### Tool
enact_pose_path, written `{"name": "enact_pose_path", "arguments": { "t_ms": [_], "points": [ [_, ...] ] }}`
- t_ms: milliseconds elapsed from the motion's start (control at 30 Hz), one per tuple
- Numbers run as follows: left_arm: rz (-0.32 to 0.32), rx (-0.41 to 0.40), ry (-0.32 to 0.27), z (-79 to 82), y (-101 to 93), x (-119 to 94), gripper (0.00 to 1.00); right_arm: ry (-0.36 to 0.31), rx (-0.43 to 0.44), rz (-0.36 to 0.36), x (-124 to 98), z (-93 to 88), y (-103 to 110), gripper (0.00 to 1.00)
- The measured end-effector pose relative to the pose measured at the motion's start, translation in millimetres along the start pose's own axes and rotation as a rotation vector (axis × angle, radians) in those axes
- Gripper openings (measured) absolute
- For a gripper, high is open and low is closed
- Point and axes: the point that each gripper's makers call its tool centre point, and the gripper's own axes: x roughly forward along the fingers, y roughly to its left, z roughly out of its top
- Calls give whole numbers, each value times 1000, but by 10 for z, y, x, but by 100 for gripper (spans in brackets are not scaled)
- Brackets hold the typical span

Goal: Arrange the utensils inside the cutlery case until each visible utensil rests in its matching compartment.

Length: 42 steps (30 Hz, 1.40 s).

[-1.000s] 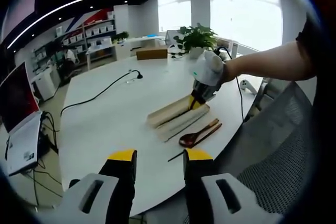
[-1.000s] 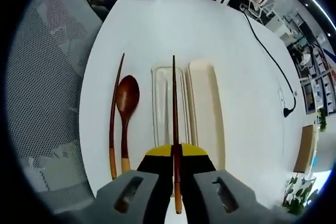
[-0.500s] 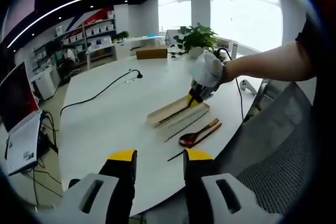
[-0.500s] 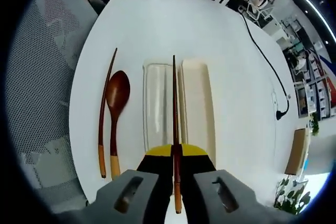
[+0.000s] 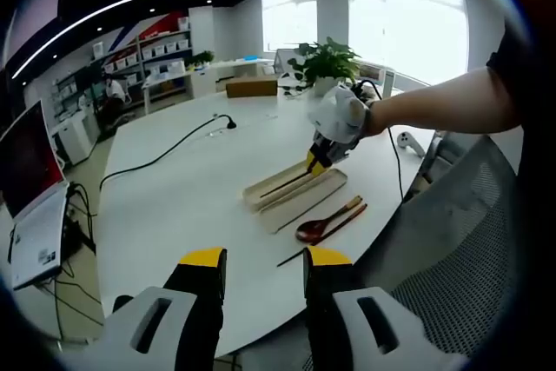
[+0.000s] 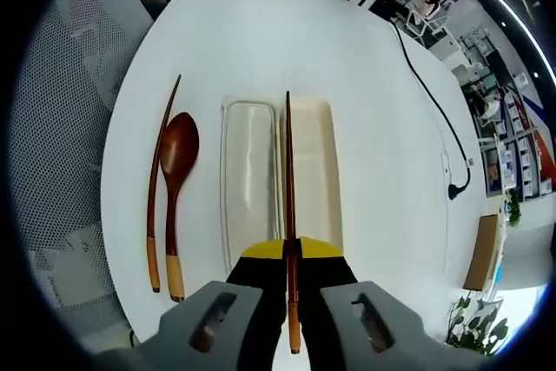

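A long, slim, dark reddish-brown wooden chopstick (image 6: 289, 215) is clamped between the yellow-tipped black jaws of the right tongs (image 6: 292, 254), running straight out along them with its tapered end far ahead. In the right gripper view it hangs over the cutlery case, along the seam between the clear, glossy plastic lid (image 6: 249, 184) on the left and the cream, matte, round-cornered oblong base tray (image 6: 314, 171) on the right; whether it touches the tray I cannot tell. The two halves lie side by side, touching. Left of the lid, apart from it, lie a smooth dark brown wooden spoon with a pale tan handle end (image 6: 176, 188) and, just beside it on its left, a second thin dark chopstick with a tan butt (image 6: 157, 188).

In the left gripper view the left tongs (image 5: 257, 260) hover parted and empty off the near edge of the worktop, well apart from the case, while a bare forearm (image 5: 434, 110) reaches in from the right with the other tongs.

The worktop (image 5: 174, 197) is a smooth, white, round-edged table; a black cable (image 5: 161, 155) trails across it. A grey mesh chair (image 5: 443, 249) stands on the right, a potted green plant (image 5: 326, 62) at the far edge, with shelves and bright windows beyond.
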Motion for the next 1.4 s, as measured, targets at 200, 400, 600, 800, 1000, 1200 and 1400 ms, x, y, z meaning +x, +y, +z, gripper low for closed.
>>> {"name": "enact_pose_path", "arguments": {
  "t_ms": [200,400,600,800,1000,1200,1400],
  "points": [
    [0,0,2,-5,0,-1,36,11,-6,7,74,-35,-45,0],
    [10,2,0,-1,19,-7,35,21,-7,15,129,-63,-77,0],
    [4,-3,5,-11,9,3,35,25,-14,33,234,-45,-107,0],
    [6,-9,19,-39,21,15,35,20,-19,37,330,3,-153,0],
    [7,-15,27,-53,29,21,35,13,-26,43,354,19,-194,0],
    [4,-16,35,-65,23,30,35,26,-34,56,395,-36,-212,0],
    [-4,-19,47,-85,6,40,35,31,-36,63,434,-57,-218,0]
  ]
}}
